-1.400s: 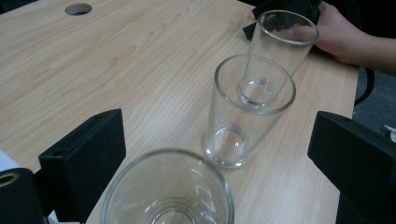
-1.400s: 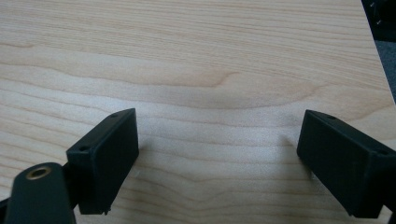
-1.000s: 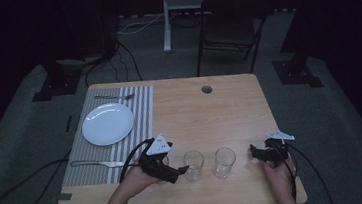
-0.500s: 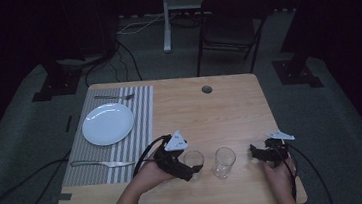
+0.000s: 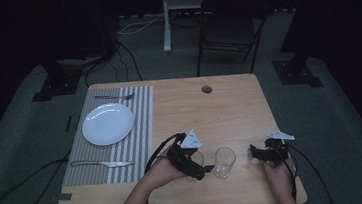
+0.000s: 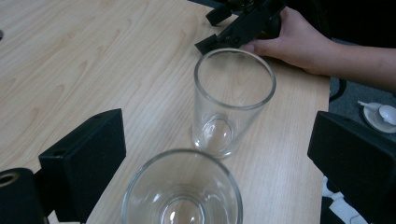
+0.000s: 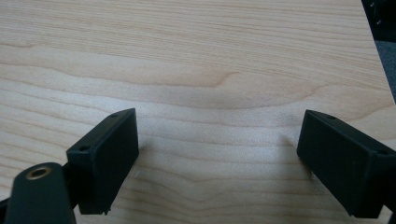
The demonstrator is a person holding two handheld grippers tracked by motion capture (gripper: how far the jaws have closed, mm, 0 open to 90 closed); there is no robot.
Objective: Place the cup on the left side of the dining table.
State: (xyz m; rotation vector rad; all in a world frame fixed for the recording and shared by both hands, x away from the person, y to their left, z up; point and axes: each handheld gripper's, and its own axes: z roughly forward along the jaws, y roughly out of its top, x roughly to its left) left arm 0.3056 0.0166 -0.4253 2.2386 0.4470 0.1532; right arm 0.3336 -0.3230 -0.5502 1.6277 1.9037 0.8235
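Two hand-held grippers and two clear glasses at the near edge of a wooden table point(image 5: 229, 102).

The left gripper point(image 5: 198, 170), jaws wide, flanks the nearer glass point(image 6: 182, 191) without pressing it; the second glass point(image 5: 224, 162) stands just beside. The right gripper point(image 5: 255, 154) rests apart, jaws wide over bare wood. Farther off: one striped placemat point(image 5: 144, 130), one knife point(image 5: 103, 163), one white plate point(image 5: 108, 124), one fork point(image 5: 114, 96).

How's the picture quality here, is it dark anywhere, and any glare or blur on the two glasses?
High view: dim, room around the table nearly black. Left gripper view: bright, far glass sharp with rim highlights, near glass cut off at the bottom edge and slightly soft. Right gripper view: evenly lit wood, jaws soft-edged.
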